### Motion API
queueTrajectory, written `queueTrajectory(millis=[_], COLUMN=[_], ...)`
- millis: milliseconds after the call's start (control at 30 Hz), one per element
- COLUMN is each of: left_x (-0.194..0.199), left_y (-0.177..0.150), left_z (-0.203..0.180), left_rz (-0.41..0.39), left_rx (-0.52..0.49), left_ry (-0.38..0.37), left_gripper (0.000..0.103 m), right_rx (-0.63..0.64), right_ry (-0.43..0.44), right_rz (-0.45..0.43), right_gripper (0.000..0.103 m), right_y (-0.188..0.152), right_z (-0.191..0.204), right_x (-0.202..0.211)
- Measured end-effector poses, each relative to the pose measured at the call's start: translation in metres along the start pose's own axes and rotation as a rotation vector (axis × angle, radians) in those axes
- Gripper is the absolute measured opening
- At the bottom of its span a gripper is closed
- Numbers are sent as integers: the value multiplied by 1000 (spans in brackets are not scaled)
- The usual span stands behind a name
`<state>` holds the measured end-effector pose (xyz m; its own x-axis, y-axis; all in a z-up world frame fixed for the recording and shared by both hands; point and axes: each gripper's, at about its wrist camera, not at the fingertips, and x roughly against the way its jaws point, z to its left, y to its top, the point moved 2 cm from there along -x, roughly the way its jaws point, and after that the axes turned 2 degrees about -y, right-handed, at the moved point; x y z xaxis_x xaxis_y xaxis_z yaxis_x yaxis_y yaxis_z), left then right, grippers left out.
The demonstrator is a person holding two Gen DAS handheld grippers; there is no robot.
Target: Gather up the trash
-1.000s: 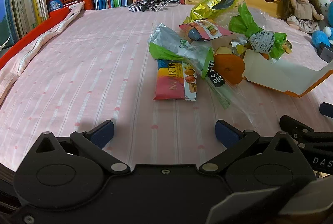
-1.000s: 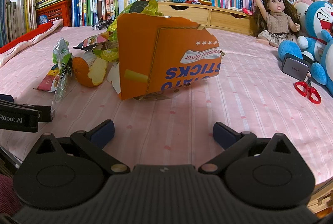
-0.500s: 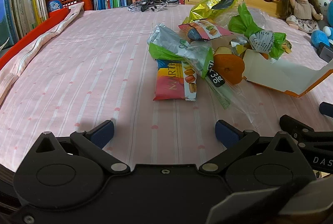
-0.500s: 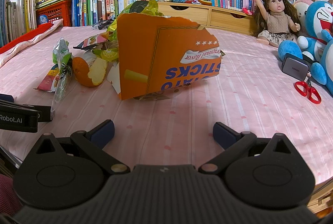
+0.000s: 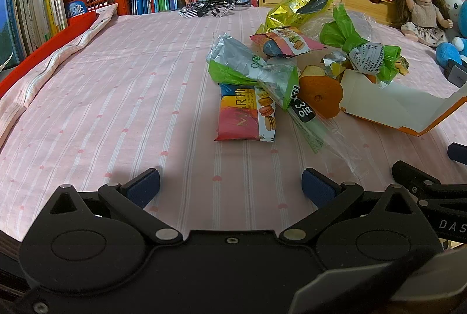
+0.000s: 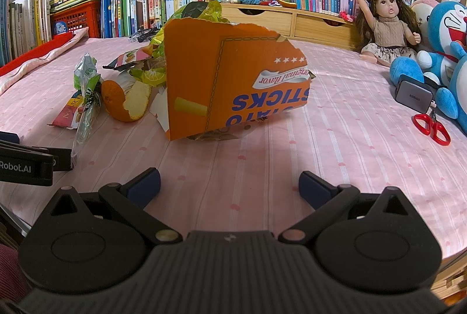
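Left wrist view: the left gripper (image 5: 230, 182) hovers low over the pink striped table (image 5: 116, 98), its fingers (image 5: 144, 187) spread wide with nothing between them. The trash sits from 12 to 2 o'clock of it: a macaron wrapper (image 5: 246, 117) nearest, a silver-green bag (image 5: 251, 71) lying over its far end, an orange peel (image 5: 321, 93) beside that, and the white inside of a torn orange box (image 5: 388, 104) at 2 o'clock. Further off are a yellow foil bag (image 5: 297, 6) and a green crumpled wrapper (image 5: 362, 48).

Right wrist view: the right gripper (image 6: 230, 182) is also spread open and empty, facing the printed outside of the orange box (image 6: 233, 80) at 12 o'clock. Only this view shows the red scissors (image 6: 432, 127) and grey charger (image 6: 413, 95) at 2 o'clock, beside a doll (image 6: 388, 25); none of these look like trash.

Nothing is grasped yet, so I judge this the approach before the first pick. Next, the left gripper needs to move forward and pinch the macaron wrapper's near edge. No bin is visible in either view.
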<state>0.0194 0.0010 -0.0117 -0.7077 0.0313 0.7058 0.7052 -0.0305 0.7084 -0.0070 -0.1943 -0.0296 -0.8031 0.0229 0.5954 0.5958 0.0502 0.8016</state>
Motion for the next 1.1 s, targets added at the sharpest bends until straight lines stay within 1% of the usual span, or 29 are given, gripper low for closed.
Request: queueTrajectory(millis=[767, 867, 967, 1100], left_x=[0, -1, -2, -1], left_y=[1, 3, 6, 9], left_z=[-1, 0, 0, -1], left_rz=[-8, 4, 11, 0], left_rx=[-2, -6, -6, -11], left_ry=[-3, -3, -5, -12], left_gripper=[103, 103, 103, 101], right_rx=[-6, -20, -53, -62], right_ry=[6, 24, 77, 122], right_rz=[-9, -14, -25, -69], right_gripper=[103, 103, 103, 103], right_y=[-1, -1, 1, 6], right_z=[-1, -2, -4, -3], right_x=[3, 5, 11, 21])
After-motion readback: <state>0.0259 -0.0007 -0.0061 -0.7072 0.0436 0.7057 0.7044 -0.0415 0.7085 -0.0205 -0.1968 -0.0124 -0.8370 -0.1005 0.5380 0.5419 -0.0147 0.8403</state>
